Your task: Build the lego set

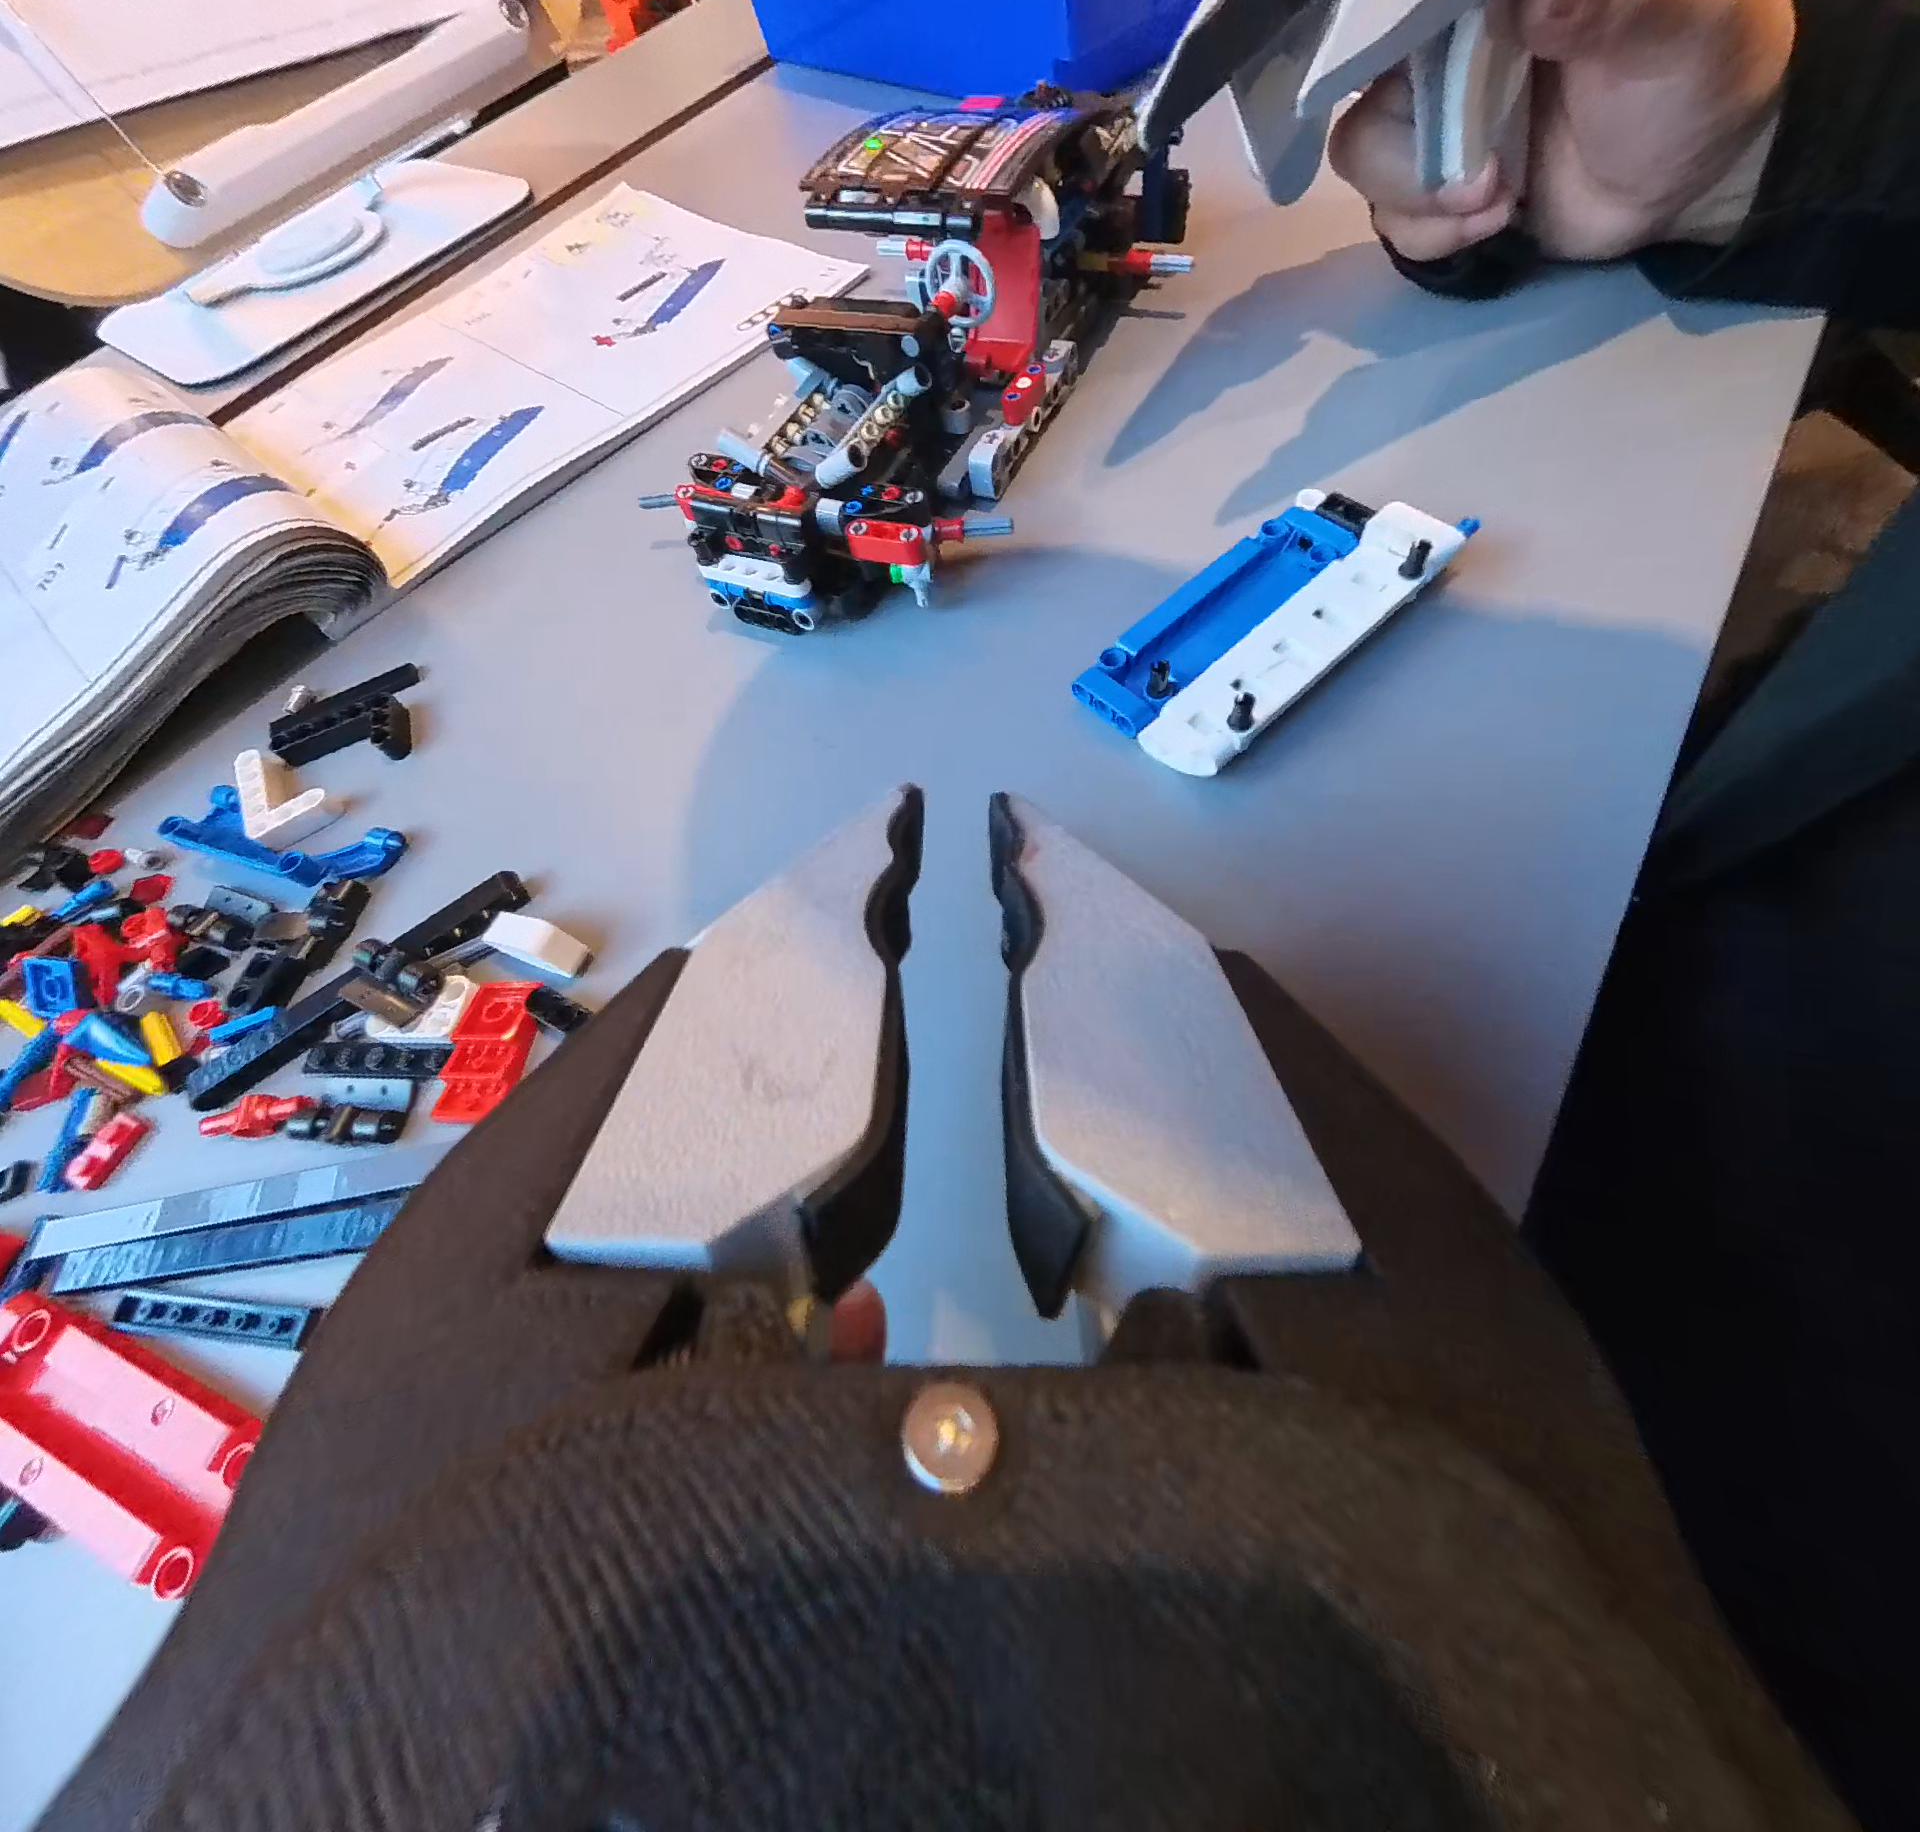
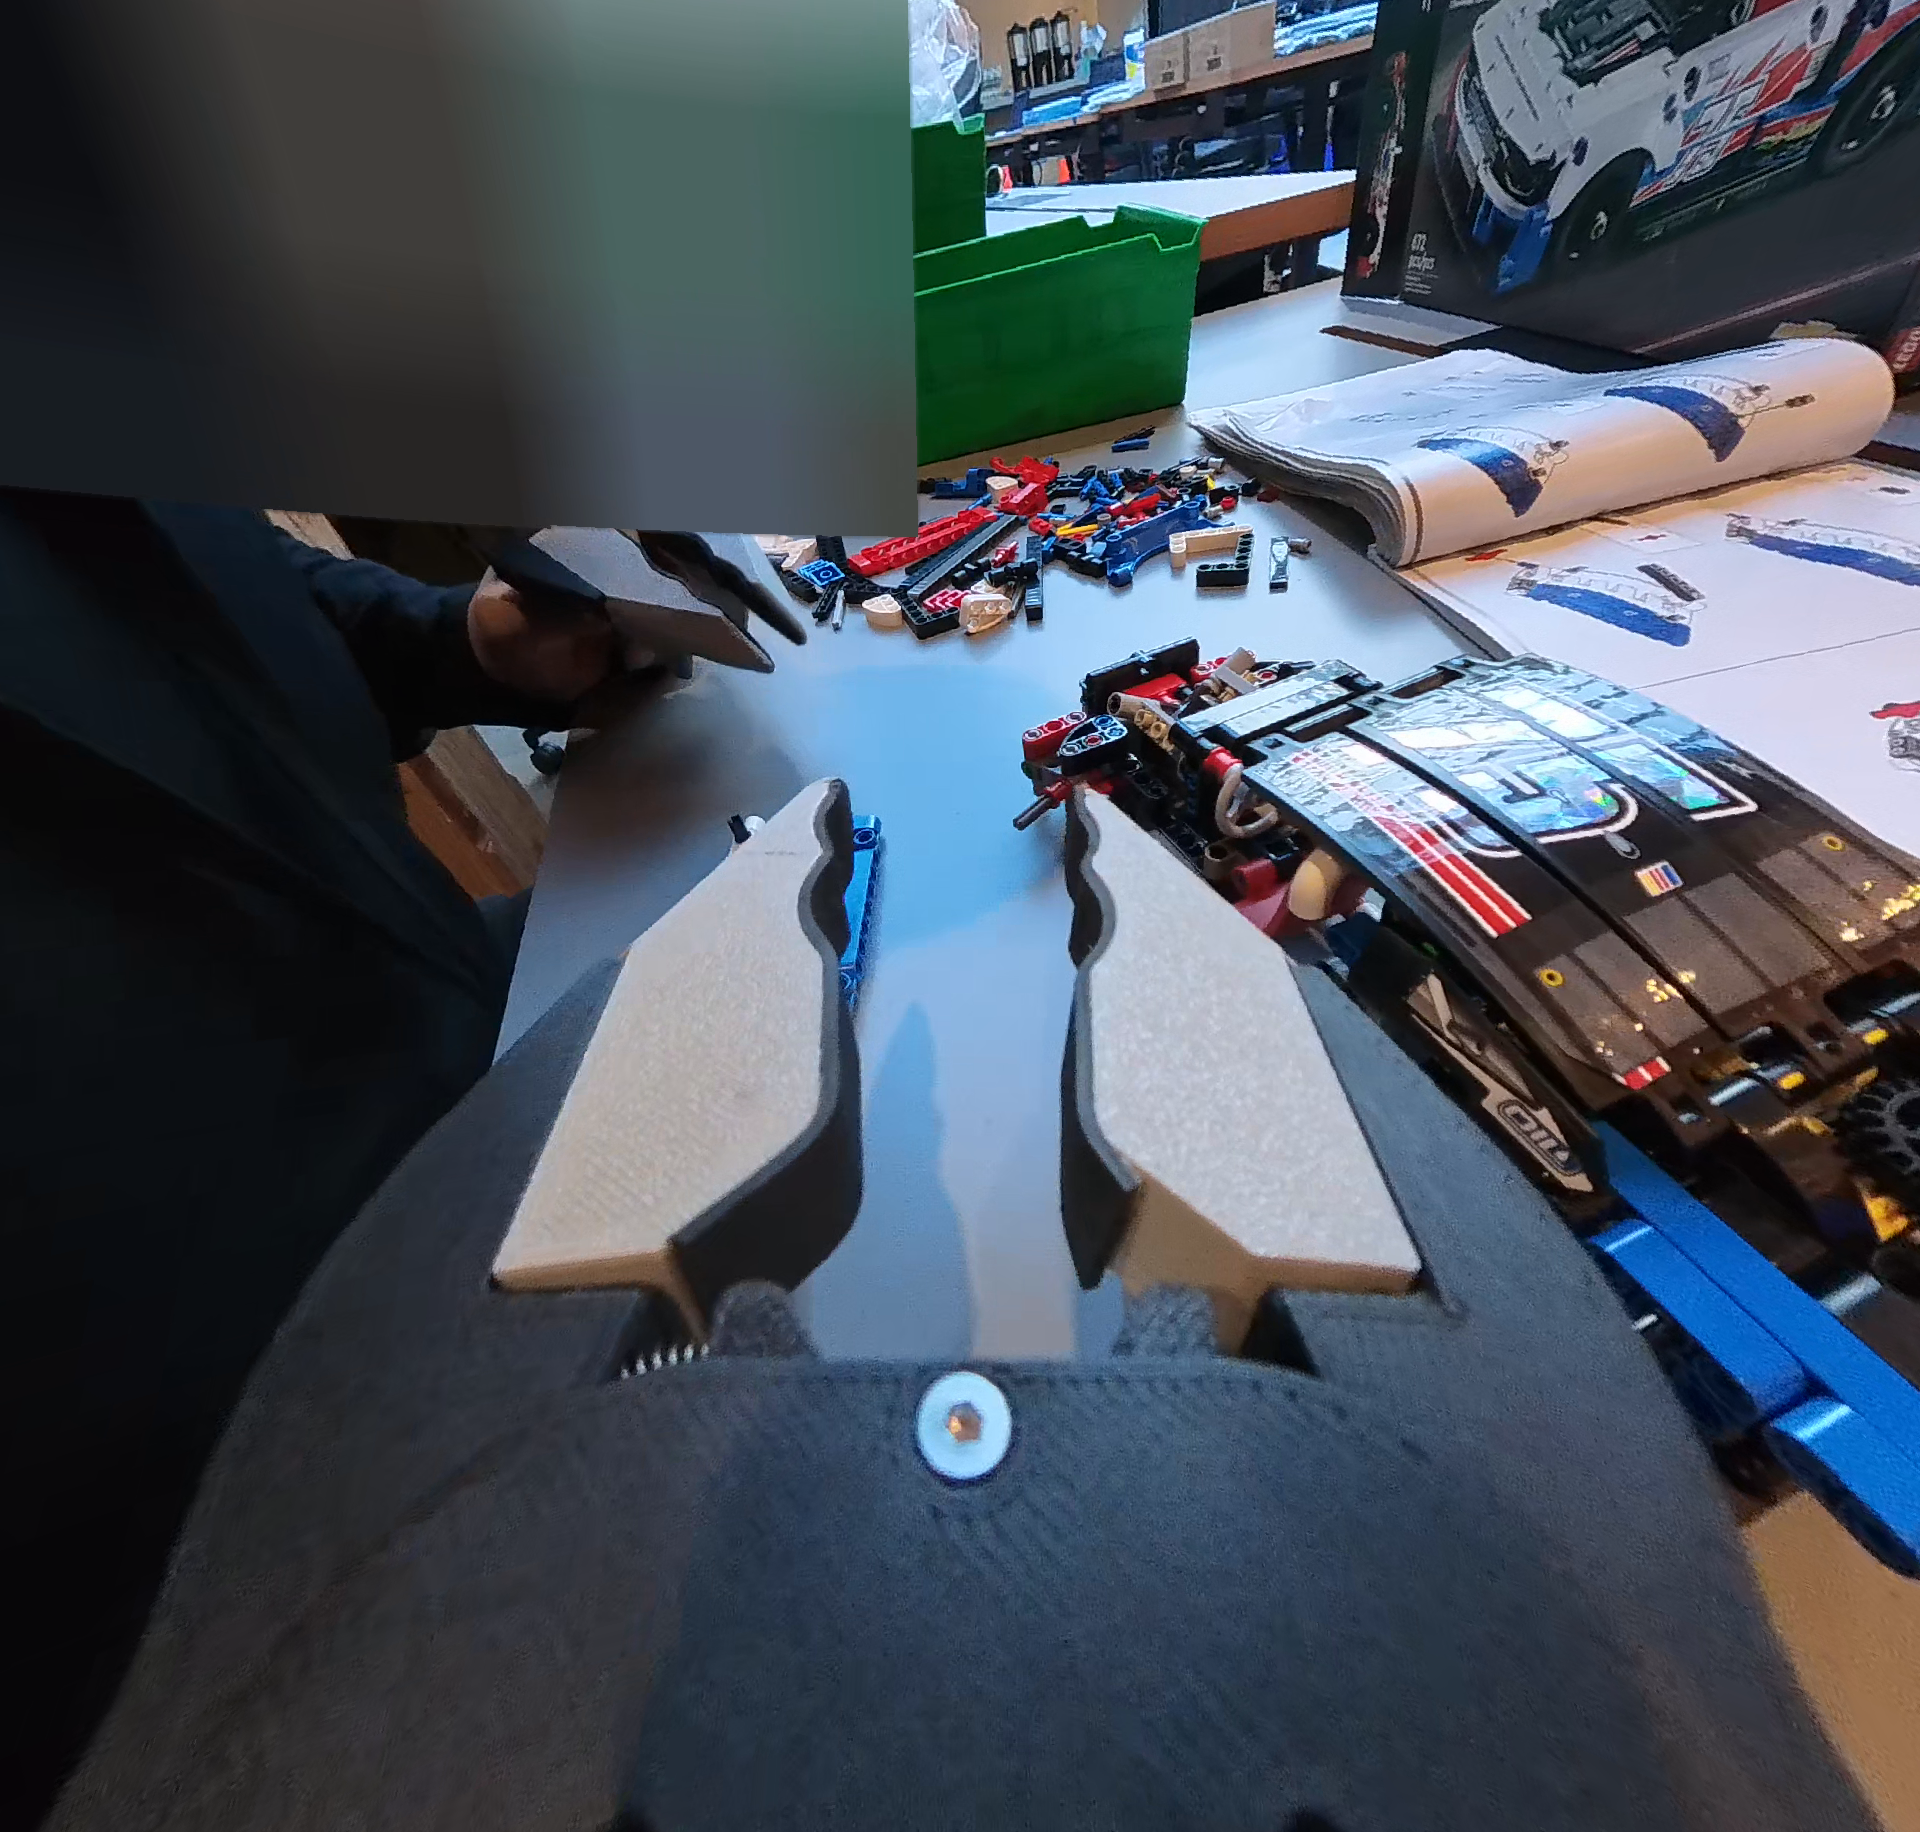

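Now our left claw (image 1: 956, 806), narrowly parted and empty, points up-frame; the blue-and-white lego panel (image 1: 1273, 629) lies on the grey bench (image 1: 623, 722) up-right, its long axis diagonal. Our right claw (image 2: 961, 811) is wider, empty.

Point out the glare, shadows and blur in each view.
Left wrist view: gripper shadows fall across the grey table near the blue-and-white panel; the loose bricks at the left edge smear with wide-angle stretch. Right wrist view: overhead lights glare on the car's black roof; a masking patch covers the upper left.
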